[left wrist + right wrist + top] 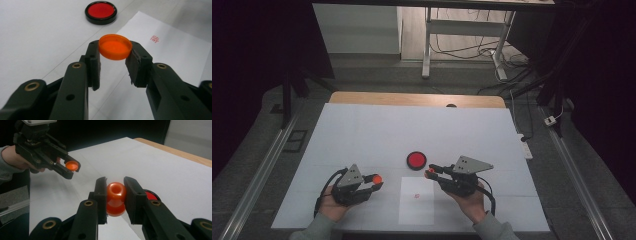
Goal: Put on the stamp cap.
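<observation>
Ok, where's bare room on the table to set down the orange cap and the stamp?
Bare white cover runs from the red ink pad back to the wooden edge, and along both sides. It's crowded near the paper sheet, between the left gripper and right gripper.

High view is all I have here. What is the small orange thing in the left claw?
Observer: The left claw is shut on a shallow round orange cap, pinched at its rim and held off the table.
Operator: And the other one?
Observer: The right claw is shut on a glossy orange stamp, squeezed at its narrow waist, with a small hole in its rounded top.
</observation>
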A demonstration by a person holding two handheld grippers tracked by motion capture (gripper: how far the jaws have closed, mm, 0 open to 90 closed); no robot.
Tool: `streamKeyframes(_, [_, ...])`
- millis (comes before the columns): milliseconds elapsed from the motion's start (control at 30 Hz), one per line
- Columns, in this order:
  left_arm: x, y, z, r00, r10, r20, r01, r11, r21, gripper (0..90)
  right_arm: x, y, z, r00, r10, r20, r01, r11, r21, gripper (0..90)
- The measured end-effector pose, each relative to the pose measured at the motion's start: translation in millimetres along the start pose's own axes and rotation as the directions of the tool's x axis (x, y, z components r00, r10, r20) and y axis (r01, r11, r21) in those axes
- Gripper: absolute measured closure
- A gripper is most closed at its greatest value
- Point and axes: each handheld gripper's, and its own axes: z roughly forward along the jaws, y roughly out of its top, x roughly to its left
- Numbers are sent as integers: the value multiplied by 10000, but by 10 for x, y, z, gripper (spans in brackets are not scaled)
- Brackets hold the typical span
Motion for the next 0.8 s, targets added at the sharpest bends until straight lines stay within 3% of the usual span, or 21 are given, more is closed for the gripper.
streamKeyframes(400, [-83,174,166,9981,460,416,-462,9989,48,644,-4,2,-4,10000,14,32,-14,10000,-15,719])
streamKeyframes(800, [-144,275,286,9964,676,519,-678,9977,23,644,-5,6,-10,10000,30,39,-29,10000,-83,720])
